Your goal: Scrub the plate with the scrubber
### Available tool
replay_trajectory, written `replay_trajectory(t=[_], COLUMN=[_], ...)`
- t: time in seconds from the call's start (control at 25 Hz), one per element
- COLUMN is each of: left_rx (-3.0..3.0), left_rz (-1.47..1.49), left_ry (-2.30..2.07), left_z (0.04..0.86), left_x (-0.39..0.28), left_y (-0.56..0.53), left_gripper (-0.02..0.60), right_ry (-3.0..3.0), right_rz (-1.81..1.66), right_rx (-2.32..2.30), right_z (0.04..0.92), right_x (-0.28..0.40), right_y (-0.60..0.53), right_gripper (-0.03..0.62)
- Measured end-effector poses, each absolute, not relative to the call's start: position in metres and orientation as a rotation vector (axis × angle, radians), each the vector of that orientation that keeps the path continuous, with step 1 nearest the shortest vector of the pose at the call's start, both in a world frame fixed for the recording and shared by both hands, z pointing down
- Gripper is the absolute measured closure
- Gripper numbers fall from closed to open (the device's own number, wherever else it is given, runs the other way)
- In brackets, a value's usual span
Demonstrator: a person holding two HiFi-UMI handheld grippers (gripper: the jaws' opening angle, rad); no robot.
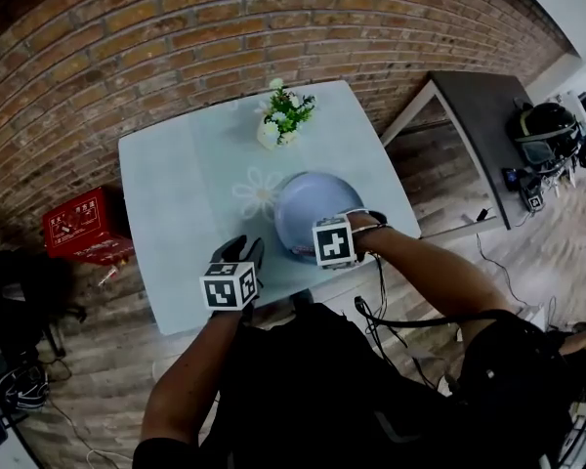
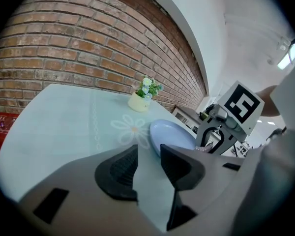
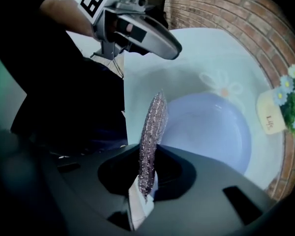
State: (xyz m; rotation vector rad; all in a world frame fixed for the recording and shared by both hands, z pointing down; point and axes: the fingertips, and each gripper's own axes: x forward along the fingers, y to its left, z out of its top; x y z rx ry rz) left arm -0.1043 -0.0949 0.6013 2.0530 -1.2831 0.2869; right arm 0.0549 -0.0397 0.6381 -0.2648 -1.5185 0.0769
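Observation:
A pale blue plate (image 1: pixel 311 210) lies on the light blue table (image 1: pixel 176 193), near its front edge. In the right gripper view my right gripper (image 3: pixel 150 163) is shut on a flat, glittery silver scrubber (image 3: pixel 155 127), which stands on edge above the near left rim of the plate (image 3: pixel 214 132). My left gripper (image 2: pixel 148 154) is open with nothing between its jaws. It hovers over the table's front edge, just left of the plate (image 2: pixel 171 133). In the head view the marker cubes of the left gripper (image 1: pixel 231 283) and the right gripper (image 1: pixel 334 242) hide the jaws.
A small white pot of flowers (image 1: pixel 281 117) stands at the far side of the table. A red crate (image 1: pixel 83 227) sits on the wooden floor to the left, against the brick wall. A dark table (image 1: pixel 488 135) stands to the right.

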Motion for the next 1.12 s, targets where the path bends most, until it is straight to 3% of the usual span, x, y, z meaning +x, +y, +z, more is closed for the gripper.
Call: replay_trajectory(t=[0.48,1.12], left_rx=[2.053,2.109], left_rz=[0.292,0.326], left_ry=[-1.314,-1.229], left_z=[0.595,0.597], left_x=[-0.110,-0.111], left_y=[-0.095,-0.108], left_gripper=[0.422,0.423], right_ry=[-1.619,-1.784], right_rz=[0.169,0.899], right_rx=[-0.085,0.418], right_z=[0.642,0.642], right_x=[0.022,-0.008], right_y=[-0.072,-0.101], right_gripper=[0.526,0.526])
